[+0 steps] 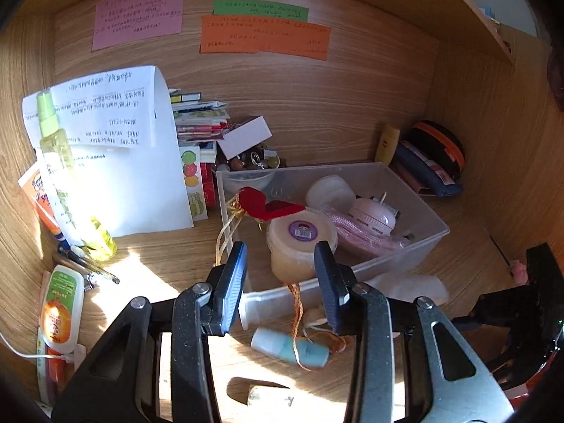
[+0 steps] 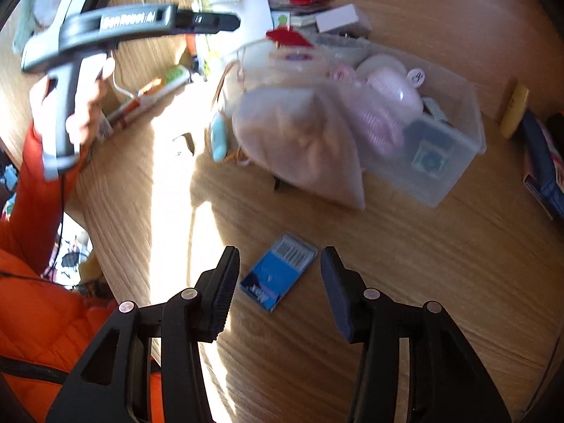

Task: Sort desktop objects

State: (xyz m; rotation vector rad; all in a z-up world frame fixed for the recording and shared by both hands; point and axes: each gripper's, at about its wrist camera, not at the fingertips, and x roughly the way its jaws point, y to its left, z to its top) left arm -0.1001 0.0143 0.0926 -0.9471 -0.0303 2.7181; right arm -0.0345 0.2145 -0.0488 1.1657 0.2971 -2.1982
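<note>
A clear plastic bin (image 1: pixel 428 227) on the wooden desk holds a round tub with a purple label (image 1: pixel 301 238), a pink mini fan (image 1: pixel 373 216), a white lid (image 1: pixel 329 190) and a red ornament (image 1: pixel 262 204). My left gripper (image 1: pixel 280 275) is open and empty, above the bin's near edge. A pale blue tube (image 1: pixel 289 347) lies below it. My right gripper (image 2: pixel 278 283) is open and empty above a small blue packet (image 2: pixel 276 276) on the desk. The bin (image 2: pixel 454 162) is beyond, with a pinkish pouch (image 2: pixel 299 144) leaning on it.
A green spray bottle (image 1: pixel 58 155), paper sheets (image 1: pixel 116 148), tubes (image 1: pixel 58 313) and pens lie at left. Stacked cards (image 1: pixel 201 120) and beads (image 1: pixel 252 162) sit behind the bin. A yellow tube (image 1: pixel 387 142) and dark pouches (image 1: pixel 428 165) lie at right. Notes hang on the back wall.
</note>
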